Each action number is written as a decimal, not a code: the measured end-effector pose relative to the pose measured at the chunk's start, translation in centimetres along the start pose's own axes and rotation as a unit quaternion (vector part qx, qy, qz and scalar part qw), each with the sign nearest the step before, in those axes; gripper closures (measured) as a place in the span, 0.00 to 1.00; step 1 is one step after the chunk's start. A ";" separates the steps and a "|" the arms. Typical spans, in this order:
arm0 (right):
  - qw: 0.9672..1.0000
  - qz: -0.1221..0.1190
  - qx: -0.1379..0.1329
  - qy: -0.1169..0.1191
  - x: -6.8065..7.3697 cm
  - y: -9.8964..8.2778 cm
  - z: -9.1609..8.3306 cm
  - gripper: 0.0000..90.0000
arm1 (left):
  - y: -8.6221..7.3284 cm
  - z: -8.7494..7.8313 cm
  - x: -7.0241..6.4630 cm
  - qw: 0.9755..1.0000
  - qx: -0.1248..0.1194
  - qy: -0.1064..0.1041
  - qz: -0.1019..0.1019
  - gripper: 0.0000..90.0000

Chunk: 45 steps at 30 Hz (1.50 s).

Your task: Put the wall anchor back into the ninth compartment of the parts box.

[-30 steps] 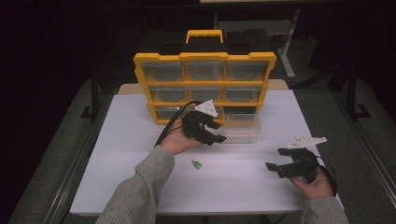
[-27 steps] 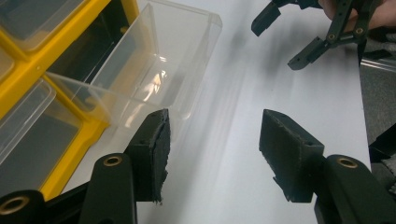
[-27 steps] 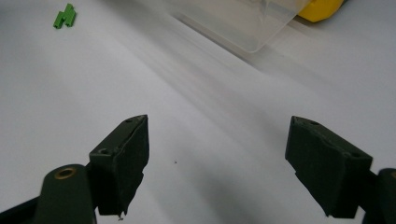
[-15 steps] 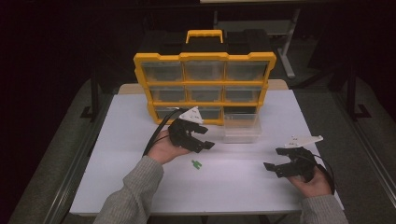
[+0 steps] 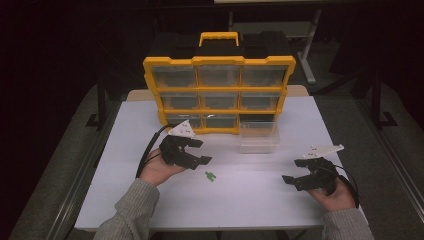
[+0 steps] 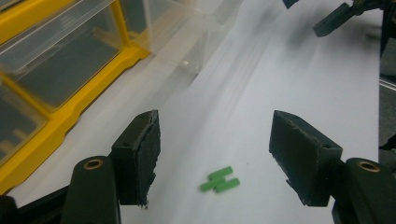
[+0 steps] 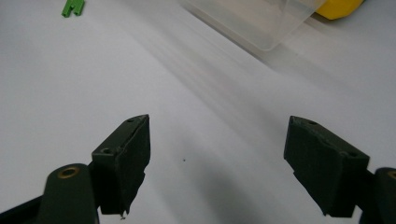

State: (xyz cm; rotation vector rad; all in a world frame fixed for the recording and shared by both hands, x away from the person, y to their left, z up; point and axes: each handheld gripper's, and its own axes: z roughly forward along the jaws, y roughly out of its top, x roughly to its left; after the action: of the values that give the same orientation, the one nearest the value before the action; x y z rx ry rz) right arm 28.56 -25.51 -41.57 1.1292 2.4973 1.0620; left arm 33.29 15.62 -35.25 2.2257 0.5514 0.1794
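A small green plastic piece [image 5: 210,176] lies on the white table [image 5: 250,200], near its middle. My left gripper [image 5: 199,152] hovers just left of it and slightly behind, jaws wide open and empty. Seen from the left gripper view, the green piece [image 6: 220,179] rests on the table between and a little below the two open jaws. My right gripper [image 5: 292,171] is held low at the table's right front, open and empty. The green piece [image 7: 72,7] shows far off at the top left of the right gripper view.
A yellow organiser case [image 5: 219,92] with clear drawers stands at the back of the table. One clear drawer [image 5: 258,136] has been pulled out and sits on the table in front of its empty slot. The clear drawer [image 6: 187,32] lies beyond my left gripper.
My left gripper has drawn back from the clear drawer toward the left and front, ending beside the green piece. The right gripper has barely moved.
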 end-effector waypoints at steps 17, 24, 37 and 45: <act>1.000 -0.013 0.016 0.015 0.6 0.8 0.2 0.25 | -3.3 -3.0 -0.1 0.999 -0.007 0.038 -0.013 0.34; 0.999 -0.022 0.018 0.022 0.9 1.5 0.4 0.27 | -5.1 -4.0 0.1 0.998 -0.009 0.053 -0.029 0.33; 0.998 -0.038 0.019 0.043 2.3 3.0 0.5 0.29 | -7.7 -5.4 -0.2 0.995 -0.010 0.084 -0.044 0.31; 0.996 -0.060 0.020 0.058 3.3 4.8 0.6 0.31 | -8.8 -5.6 -0.3 0.994 -0.012 0.091 -0.051 0.31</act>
State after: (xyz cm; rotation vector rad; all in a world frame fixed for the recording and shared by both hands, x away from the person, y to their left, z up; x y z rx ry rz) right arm 29.30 -20.64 -38.36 0.9392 2.6496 1.0767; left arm 28.43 24.41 -38.22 2.1642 0.7560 0.3362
